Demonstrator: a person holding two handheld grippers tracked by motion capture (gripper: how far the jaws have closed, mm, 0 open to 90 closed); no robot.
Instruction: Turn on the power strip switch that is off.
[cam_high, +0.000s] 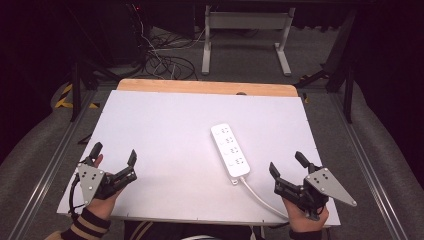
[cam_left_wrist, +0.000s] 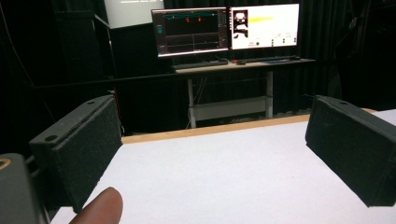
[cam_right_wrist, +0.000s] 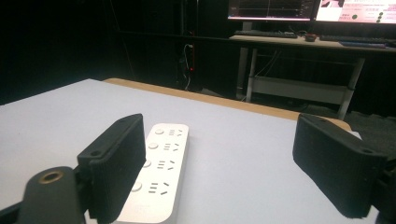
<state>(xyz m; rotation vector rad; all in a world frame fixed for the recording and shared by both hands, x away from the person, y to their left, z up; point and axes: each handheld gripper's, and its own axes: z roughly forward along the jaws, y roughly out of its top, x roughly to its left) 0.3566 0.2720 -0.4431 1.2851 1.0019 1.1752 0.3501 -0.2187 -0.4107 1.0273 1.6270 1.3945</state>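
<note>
While both matte-padded grippers, left gripper (cam_high: 116, 156) and right gripper (cam_high: 287, 167), gape empty, the glossy white oblong power strip (cam_high: 230, 150) lies flat.

The surface (cam_high: 165, 125) is a white board with a wooden strip (cam_high: 205, 87) along its far edge. Beyond the strip lies grey carpet floor (cam_high: 240, 65) carrying a tangle of black cables (cam_high: 165, 62). Past the cables stands a desk (cam_left_wrist: 233, 67) on a white frame (cam_high: 245, 22). Two lit monitors (cam_left_wrist: 191, 30) and a keyboard (cam_left_wrist: 201, 64) sit on that desk. Black curtains (cam_left_wrist: 327, 42) close the room behind the desk. Metal rails (cam_high: 47, 170) run along both sides of the surface. Yellow-black hazard tape (cam_high: 65, 97) marks the floor left of the strip.
</note>
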